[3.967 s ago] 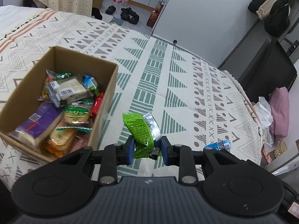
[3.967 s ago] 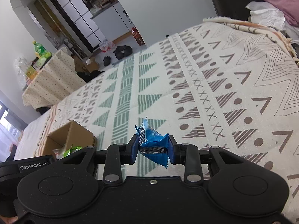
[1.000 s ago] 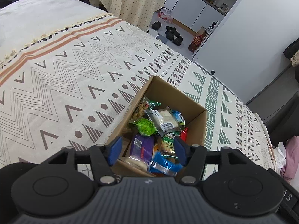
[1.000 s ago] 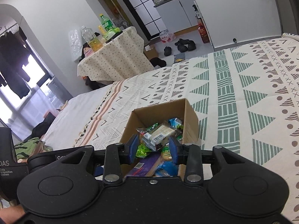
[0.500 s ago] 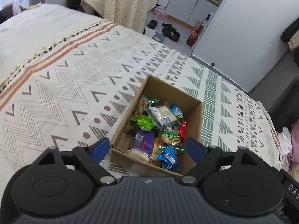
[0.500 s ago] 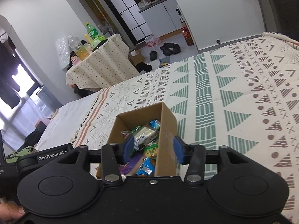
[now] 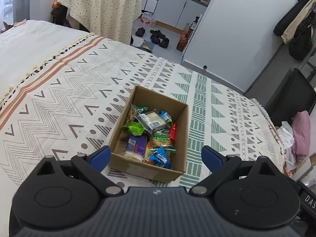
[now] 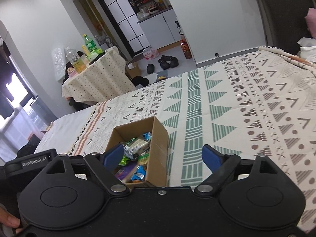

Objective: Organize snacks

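Both jaws wide apart, nothing in either. They've just been opening, w/ no snack between them.

Left gripper [image 7: 154,156] hangs above the near end of the cardboard box [image 7: 183,138], looking down into it. The box sits on the patterned bedspread [image 7: 59,102], long axis running away from the left jaws, roughly in line w/ them, so the box lies straight ahead and below. Blue packet [image 7: 161,157] is at the near end, green packet [image 7: 134,128] further in on the left side, purple pack [image 7: 137,143] between them.

Right gripper [image 8: 163,155] sees the same box low and left of centre, the left blue finger [image 8: 112,155] overlapping its opening in view; box's right wall falls between the fingers. So the left hand is prob. the nearer and better centred over the box.

No loose snack shows on the bedspread in either view; the fisheye edges and gripper bodies hide some of it, so can't rule one out. Judging by that, the drop-off looks done; next move prob. turns on finding anything left outside the box, or ending.
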Demonstrator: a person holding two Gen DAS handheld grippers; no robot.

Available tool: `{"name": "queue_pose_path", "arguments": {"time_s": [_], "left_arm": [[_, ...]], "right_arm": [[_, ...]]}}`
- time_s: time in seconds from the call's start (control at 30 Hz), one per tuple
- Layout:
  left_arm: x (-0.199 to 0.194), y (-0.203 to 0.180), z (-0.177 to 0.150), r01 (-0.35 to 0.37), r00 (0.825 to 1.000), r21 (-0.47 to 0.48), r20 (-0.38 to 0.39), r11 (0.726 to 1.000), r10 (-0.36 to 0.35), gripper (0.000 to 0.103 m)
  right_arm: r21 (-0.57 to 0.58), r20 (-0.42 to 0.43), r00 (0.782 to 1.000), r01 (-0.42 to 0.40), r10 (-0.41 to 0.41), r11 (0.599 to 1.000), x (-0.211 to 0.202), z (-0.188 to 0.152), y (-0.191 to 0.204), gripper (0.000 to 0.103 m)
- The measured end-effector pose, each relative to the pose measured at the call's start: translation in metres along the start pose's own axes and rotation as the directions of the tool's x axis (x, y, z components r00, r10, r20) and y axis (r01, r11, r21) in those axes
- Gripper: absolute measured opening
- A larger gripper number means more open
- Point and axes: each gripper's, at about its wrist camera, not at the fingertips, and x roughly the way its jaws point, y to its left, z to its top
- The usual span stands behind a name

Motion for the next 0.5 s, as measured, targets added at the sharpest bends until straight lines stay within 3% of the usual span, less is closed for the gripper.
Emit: {"name": "queue_pose_path", "arguments": {"time_s": [0.5], "left_arm": [[-0.045,-0.005,-0.025,0.050,0.998,0.065,0.035,0.997,-0.052,0.097]], "right_arm": [[-0.037,0.055,0.998,0.028,-0.026,0.999,-0.051,-0.008,0.005,0.103]]}}
